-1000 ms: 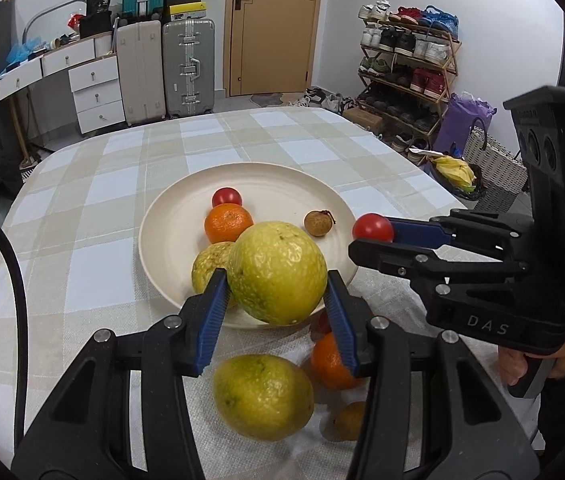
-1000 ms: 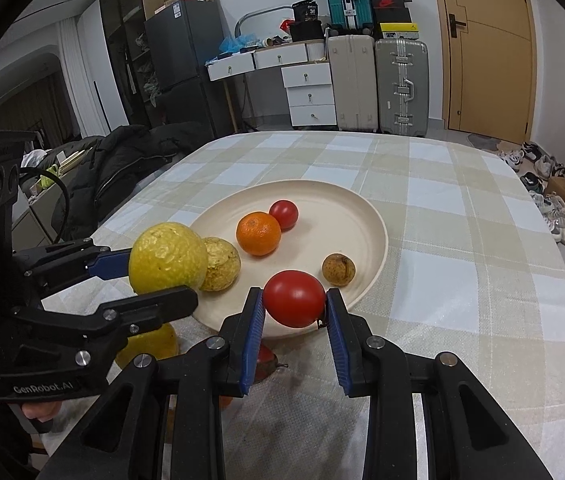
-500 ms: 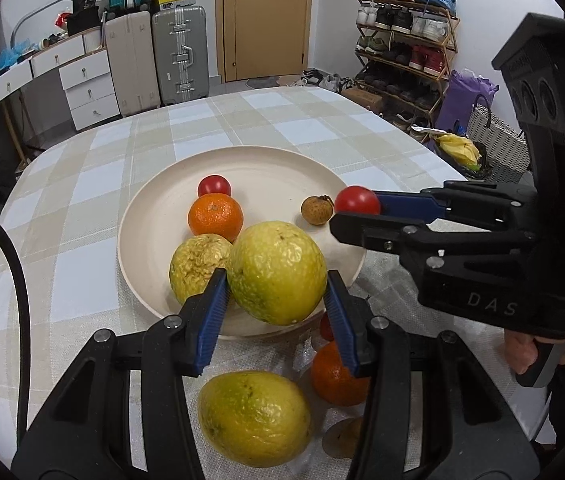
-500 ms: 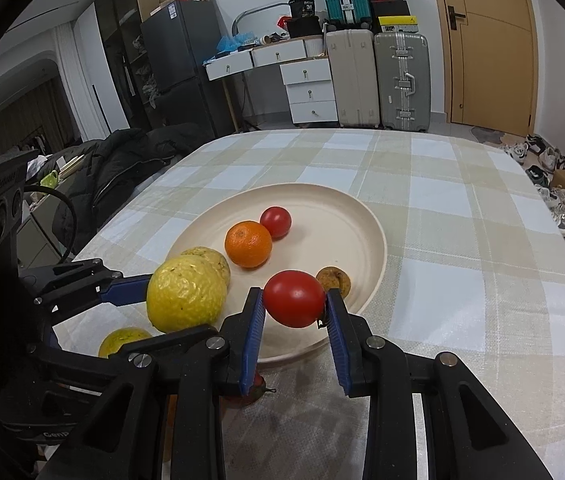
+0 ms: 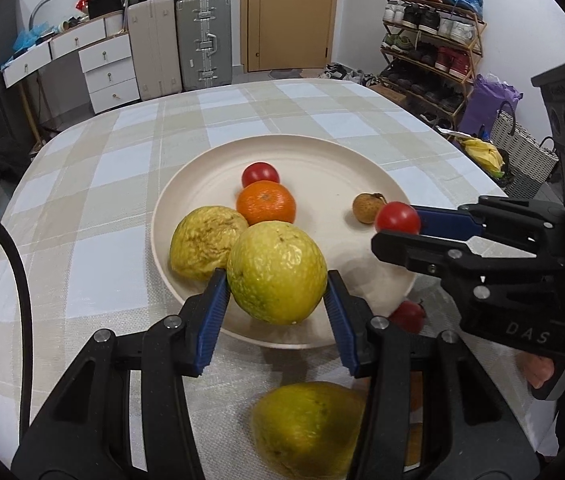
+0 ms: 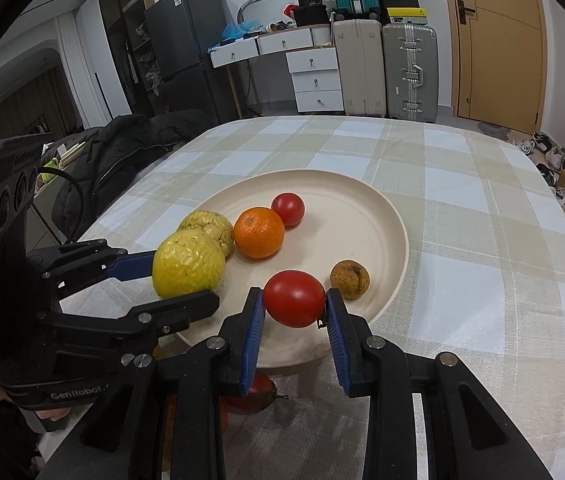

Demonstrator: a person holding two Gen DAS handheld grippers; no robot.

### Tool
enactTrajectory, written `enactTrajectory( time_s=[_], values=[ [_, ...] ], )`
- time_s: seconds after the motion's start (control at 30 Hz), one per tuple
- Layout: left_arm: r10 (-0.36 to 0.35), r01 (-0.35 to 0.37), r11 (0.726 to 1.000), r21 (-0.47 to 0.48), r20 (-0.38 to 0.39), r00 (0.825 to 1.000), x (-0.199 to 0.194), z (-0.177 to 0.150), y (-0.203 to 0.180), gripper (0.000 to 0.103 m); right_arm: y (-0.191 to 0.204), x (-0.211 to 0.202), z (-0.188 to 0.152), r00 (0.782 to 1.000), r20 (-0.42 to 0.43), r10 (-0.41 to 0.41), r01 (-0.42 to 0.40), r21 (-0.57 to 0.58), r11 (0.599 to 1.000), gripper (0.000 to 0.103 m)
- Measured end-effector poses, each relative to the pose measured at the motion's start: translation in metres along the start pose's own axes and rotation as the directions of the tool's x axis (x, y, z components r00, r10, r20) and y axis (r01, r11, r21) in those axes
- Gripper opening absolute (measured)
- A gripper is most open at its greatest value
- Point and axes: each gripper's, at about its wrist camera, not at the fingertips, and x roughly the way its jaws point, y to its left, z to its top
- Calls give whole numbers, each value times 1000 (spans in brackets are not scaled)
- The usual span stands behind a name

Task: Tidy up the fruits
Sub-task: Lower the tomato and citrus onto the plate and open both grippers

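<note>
With our left gripper (image 5: 277, 294) we are clamping a big wrinkled yellow citrus (image 5: 277, 272) over the near rim of the cream plate (image 5: 322, 152), beside a second yellow citrus (image 5: 204, 246) on the plate. Our right gripper (image 6: 293, 308) is gripping a red tomato (image 6: 293, 298) over the plate's near edge. An orange (image 6: 259, 232), another tomato (image 6: 288, 209) and a small brown fruit (image 6: 349, 279) are lying on the plate. A yellow-green fruit (image 5: 306, 426) is sitting on the checked table (image 6: 482, 240), in front of the plate.
</note>
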Motion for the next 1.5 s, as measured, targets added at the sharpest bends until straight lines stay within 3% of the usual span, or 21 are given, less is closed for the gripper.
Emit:
enactTrajectory(
  time_s=[0.77, 1.0, 1.1, 1.13, 1.2, 1.23, 1.33, 1.37, 1.5],
  values=[
    [51, -51, 999, -3, 0, 999, 15, 4, 9, 46, -3, 15, 4, 998, -32, -47, 47, -3, 999, 32],
    [13, -13, 999, -50, 1, 1000, 8, 3, 14, 46, -1, 9, 3, 998, -19, -62, 61, -6, 998, 34],
    [-1, 2, 999, -53, 13, 1000, -1, 1, 15, 46, 0, 0, 3, 997, 7, -78, 78, -8, 997, 45],
    [1, 0, 999, -48, 25, 1000, -6, 0, 14, 49, 0, -4, 3, 997, 14, -78, 78, -8, 997, 51],
    [10, -8, 999, -43, 44, 999, -15, -2, 14, 58, 1, -10, 2, 996, 23, -85, 85, -5, 996, 53],
    [13, -11, 999, -42, 50, 999, -19, -4, 14, 63, 2, -13, 2, 996, 22, -86, 87, -4, 996, 57],
    [24, -22, 999, -41, 69, 997, -31, -8, 13, 75, 2, -20, -1, 997, 24, -79, 79, 7, 997, 86],
    [33, -30, 999, -39, 76, 997, -36, -10, 12, 81, 3, -24, -3, 997, 37, -75, 74, 11, 997, 90],
    [49, -45, 998, -37, 110, 993, -55, -19, 11, 85, 4, -36, -8, 995, 55, -89, 87, 28, 996, 101]
  ],
)
